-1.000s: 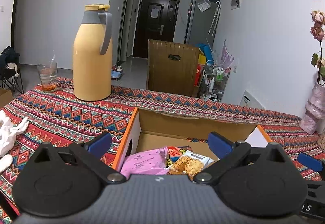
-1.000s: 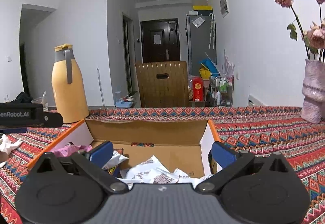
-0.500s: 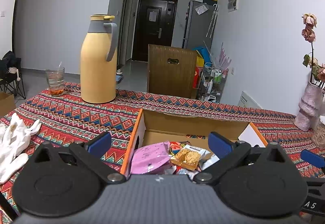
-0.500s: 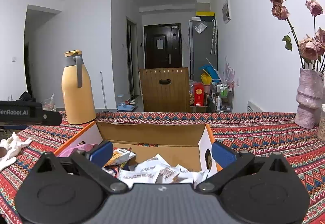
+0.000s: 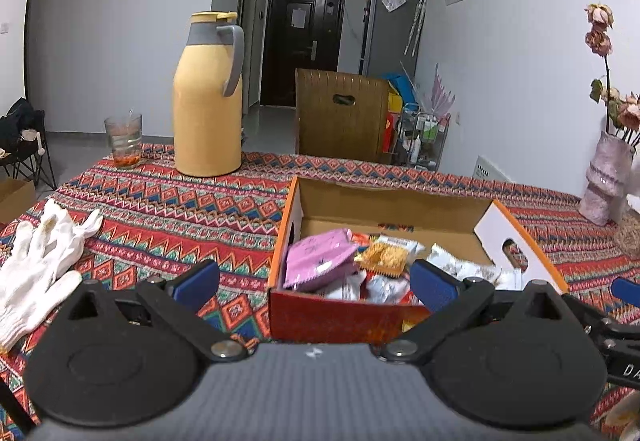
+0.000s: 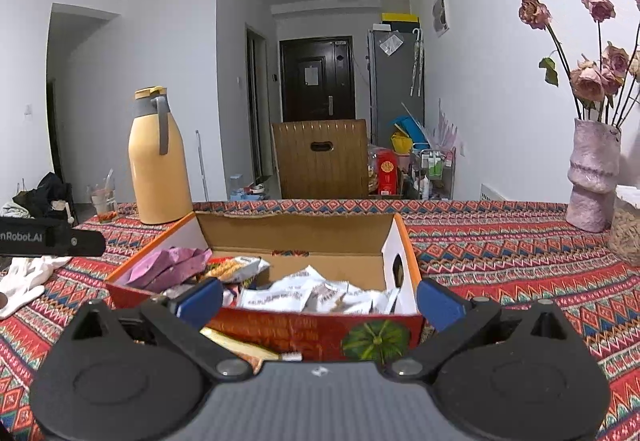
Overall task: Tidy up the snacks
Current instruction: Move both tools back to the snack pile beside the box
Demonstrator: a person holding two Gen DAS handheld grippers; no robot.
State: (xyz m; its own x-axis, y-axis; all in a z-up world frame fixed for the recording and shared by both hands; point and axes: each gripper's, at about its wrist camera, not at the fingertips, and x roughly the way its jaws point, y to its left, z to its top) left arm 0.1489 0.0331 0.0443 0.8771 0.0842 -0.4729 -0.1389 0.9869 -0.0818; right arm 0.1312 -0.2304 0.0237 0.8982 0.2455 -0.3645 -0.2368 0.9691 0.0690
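**A:** Where do things stand?

**B:** I've got both grippers held back on the near side of the box (image 6: 280, 325), both with fingers spread wide and nothing between them. The left gripper (image 5: 316, 283) sits off the box's left near corner, the right gripper (image 6: 320, 301) faces its front wall. The snacks are inside: a pink packet (image 5: 318, 259) at the left end, a biscuit pack (image 5: 386, 255) beside it, white sachets (image 6: 316, 295) heaped toward the right.

**A:** What worries you?

**B:** There's a yellowish stick-shaped item (image 6: 240, 347) on the cloth just under my right gripper, outside the box. It's half hidden, so I can't be sure it's a snack. If I push forward low, I could shove it under the box or nudge the box itself across the tablecloth (image 5: 168, 209).

**A:** Changed since a second ago?

**B:** Both grippers have pulled back and up; the box's front wall now shows, where I saw only its interior
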